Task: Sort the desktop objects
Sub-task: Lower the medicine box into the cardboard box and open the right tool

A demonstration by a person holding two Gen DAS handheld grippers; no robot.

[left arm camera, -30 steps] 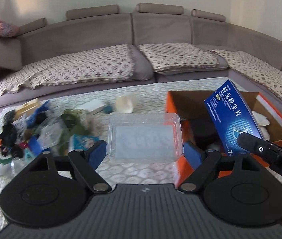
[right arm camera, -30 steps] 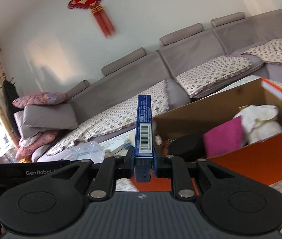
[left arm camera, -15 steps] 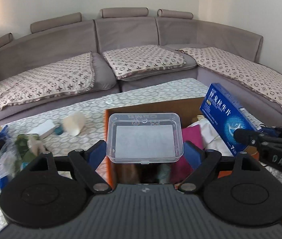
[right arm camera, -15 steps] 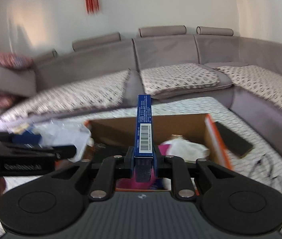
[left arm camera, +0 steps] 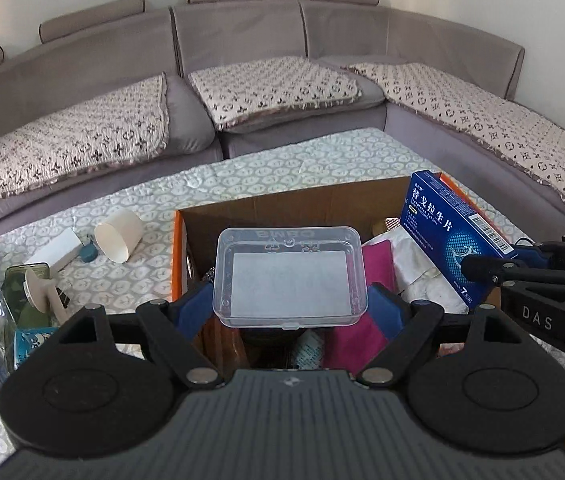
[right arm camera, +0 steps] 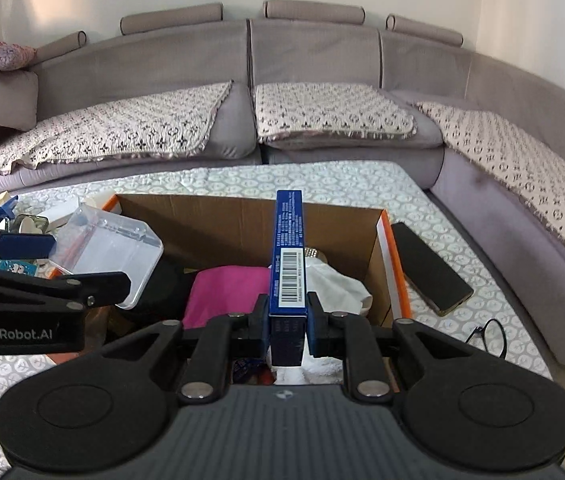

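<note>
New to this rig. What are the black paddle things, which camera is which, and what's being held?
There is no robot arm here: a person carries a pair of hand-held tongs in each hand, and a fisheye camera on each looks forward along its fingers. The black discs and linkages at the bottom of each picture are the tongs' own body.

Left view: the left tongs grip a clear plastic case. Right view: the right tongs pinch a blue medicine box on edge. Each also shows in the other's view.

Both hover over an open cardboard box already holding a pink cloth and white cloth. It stands on a patterned table cover, with a paper cup and clutter left, a phone and glasses right.
</note>
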